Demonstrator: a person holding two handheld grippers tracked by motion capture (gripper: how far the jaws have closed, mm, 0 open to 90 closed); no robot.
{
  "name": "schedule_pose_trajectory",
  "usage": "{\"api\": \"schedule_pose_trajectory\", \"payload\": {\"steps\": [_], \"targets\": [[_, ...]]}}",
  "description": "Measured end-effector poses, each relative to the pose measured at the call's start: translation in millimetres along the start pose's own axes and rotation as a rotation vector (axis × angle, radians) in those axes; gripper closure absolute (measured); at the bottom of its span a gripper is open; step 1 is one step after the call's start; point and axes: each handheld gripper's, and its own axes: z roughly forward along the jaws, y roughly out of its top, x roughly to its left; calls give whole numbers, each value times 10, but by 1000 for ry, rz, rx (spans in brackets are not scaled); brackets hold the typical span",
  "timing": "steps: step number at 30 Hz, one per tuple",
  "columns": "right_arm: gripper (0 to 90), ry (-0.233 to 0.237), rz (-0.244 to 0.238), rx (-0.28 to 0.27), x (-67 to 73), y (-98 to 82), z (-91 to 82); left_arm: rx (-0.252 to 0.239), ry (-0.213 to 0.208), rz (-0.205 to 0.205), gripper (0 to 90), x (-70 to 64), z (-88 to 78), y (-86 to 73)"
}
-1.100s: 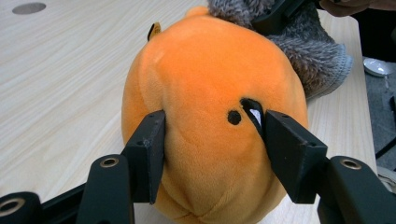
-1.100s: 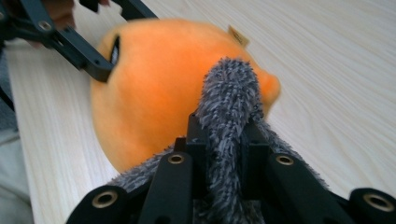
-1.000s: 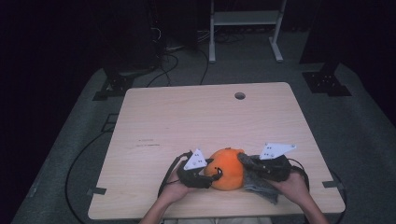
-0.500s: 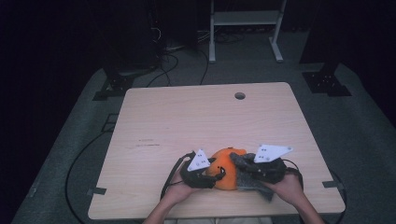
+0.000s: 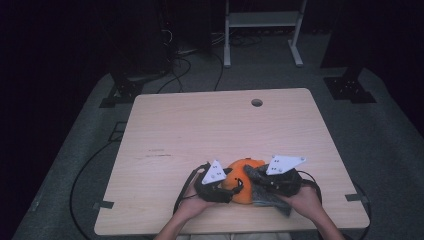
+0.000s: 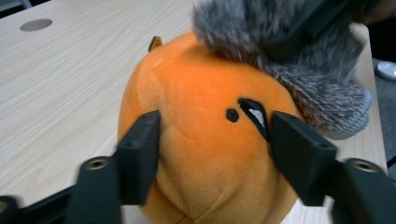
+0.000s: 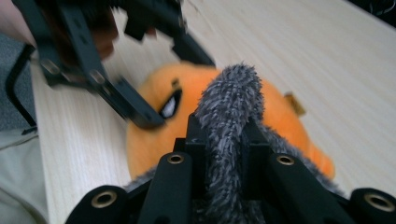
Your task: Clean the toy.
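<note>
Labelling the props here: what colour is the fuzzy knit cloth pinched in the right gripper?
Grey; the fuzzy knit cloth shows best in the right gripper view.

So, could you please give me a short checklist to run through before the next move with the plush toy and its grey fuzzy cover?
1. Right tongs clamped on the grey fuzzy cover: ok.
2. Left tongs gripping the orange plush toy: not ok; the jaws have just been opening and stand at either side of it.
3. Cover pulled over the toy: not ok; the face shows bare.
4. Toy resting on the table: ok.
5. Toy away from the table's near edge: not ok; it sits close.
</note>
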Motion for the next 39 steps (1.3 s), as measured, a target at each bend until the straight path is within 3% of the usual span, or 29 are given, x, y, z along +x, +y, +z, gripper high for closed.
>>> {"api": "schedule_pose_trajectory", "payload": {"steps": [3, 5, 6, 8, 10, 13, 15, 20, 24, 26, 28, 30, 32, 36, 39], "targets": [[772, -20, 4, 14, -43, -75, -50, 18, 2, -84, 113, 77, 6, -2], [772, -26, 17, 16, -72, -132, -100, 23, -63, -173, 100, 148, 38, -33], [772, -24, 26, 15, -84, -155, -113, 17, -97, -199, 132, 160, 55, -44], [772, -25, 28, 14, -71, -144, -131, 5, -72, -150, 232, 113, 58, -36], [772, -7, 29, -37, -40, -78, -164, 9, -42, -85, 332, 52, 37, 1], [772, 22, 3, -90, 45, 45, -184, 26, -4, 34, 389, -64, 0, 80], [773, 14, -18, -72, 56, 43, -153, 24, 11, 53, 399, -67, -36, 107], [774, 6, 19, -35, -34, -93, -184, 22, -1, 50, 401, -70, -53, 117], [773, 43, -12, -103, 99, 38, -234, 31, 29, 136, 403, -190, -29, 168], [773, 39, -44, -89, 147, 90, -201, 50, 57, 182, 404, -218, -33, 175], [774, 36, -42, -70, 112, 52, -185, 50, 46, 159, 405, -178, -48, 155], [775, -9, -43, -31, 49, -20, -205, 46, 37, 134, 404, -128, -58, 136], [774, -33, -13, -9, -15, -83, -245, 41, 35, 129, 405, -104, -67, 139], [773, -32, 9, -58, -36, -46, -290, 31, 60, 168, 407, -97, -118, 184], [773, -11, 33, -53, -73, -34, -183, 37, 38, 116, 373, -55, -123, 165]]}}
